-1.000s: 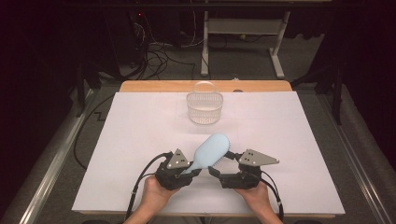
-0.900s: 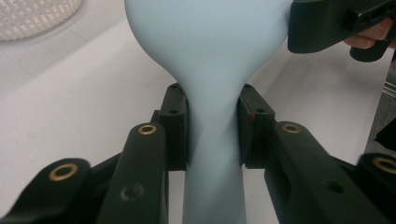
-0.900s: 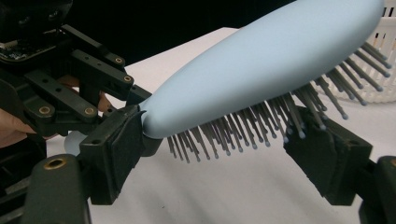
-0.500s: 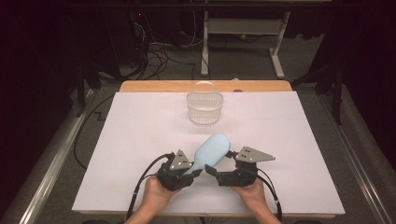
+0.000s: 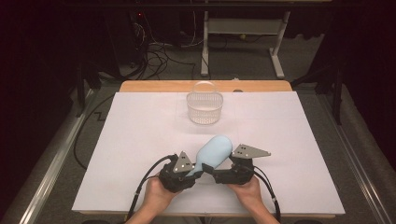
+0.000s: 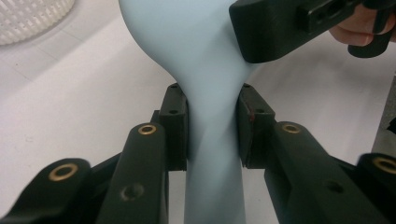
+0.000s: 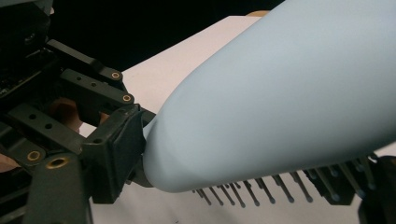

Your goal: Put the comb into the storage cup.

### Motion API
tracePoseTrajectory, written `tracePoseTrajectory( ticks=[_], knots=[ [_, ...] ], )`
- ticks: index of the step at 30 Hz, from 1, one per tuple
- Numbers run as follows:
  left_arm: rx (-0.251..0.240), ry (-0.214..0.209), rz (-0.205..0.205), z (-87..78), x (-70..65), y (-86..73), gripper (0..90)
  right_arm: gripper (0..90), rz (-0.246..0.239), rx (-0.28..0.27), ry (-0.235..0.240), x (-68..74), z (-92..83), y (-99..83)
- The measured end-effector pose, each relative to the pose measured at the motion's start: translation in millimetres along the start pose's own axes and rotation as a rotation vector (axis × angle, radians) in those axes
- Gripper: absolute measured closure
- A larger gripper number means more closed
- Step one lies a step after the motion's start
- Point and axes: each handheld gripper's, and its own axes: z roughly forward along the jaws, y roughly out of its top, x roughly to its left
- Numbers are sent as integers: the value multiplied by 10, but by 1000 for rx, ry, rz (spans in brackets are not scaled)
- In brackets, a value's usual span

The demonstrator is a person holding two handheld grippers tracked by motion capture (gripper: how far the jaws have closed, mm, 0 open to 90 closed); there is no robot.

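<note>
The person is working on a pale blue hairbrush at the near edge of the white desk, and the step in hand looks like a pass of the brush between the two tools, or a second grip taken on it.

The left tool has its jaws clamped on the narrow handle, one pad on each side just below where the handle swells into the head. The brush sticks out from it towards the far side of the desk, lifted off the surface.

The right tool has come in from the other side at the head. Its jaws stand wide and have just been closing, with the head between them. In the right gripper view one pad sits against the smooth back of the brush near the neck, and the other is down by the bristles. I cannot tell whether they are biting yet.

A clear plastic basket with a hoop handle stands well apart, further up the desk, and is my guess for where the brush is headed.

The next move, as I judge it, calls for the right tool to close firmly on the head, which is wide and rounded, before the left lets go of the handle.
</note>
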Motion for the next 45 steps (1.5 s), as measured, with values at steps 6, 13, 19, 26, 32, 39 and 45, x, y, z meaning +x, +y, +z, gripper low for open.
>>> tracePoseTrajectory(
  ticks=[6, 13, 19, 26, 32, 39, 45],
  knots=[
    [-3, -4, -8, -23, 11, 5, 675, 278, -5, 12, 19, 11, -15, 54],
    [-3, -3, -8, -54, 27, 14, 675, 332, 23, 16, 48, 0, -27, 104],
    [-20, 1, -5, -99, 31, 29, 674, 364, 47, 17, 79, -11, -59, 180],
    [-24, 2, -9, -114, 47, 28, 673, 411, 85, 24, 111, -37, -64, 222],
    [-31, 5, -9, -135, 69, 19, 670, 473, 100, 27, 144, -38, -61, 294],
    [-31, 4, -1, -136, 76, 13, 670, 526, 128, 14, 196, -48, -57, 342],
    [-38, 2, 2, -140, 75, 13, 670, 548, 111, 16, 203, -24, -62, 367]
  ],
)
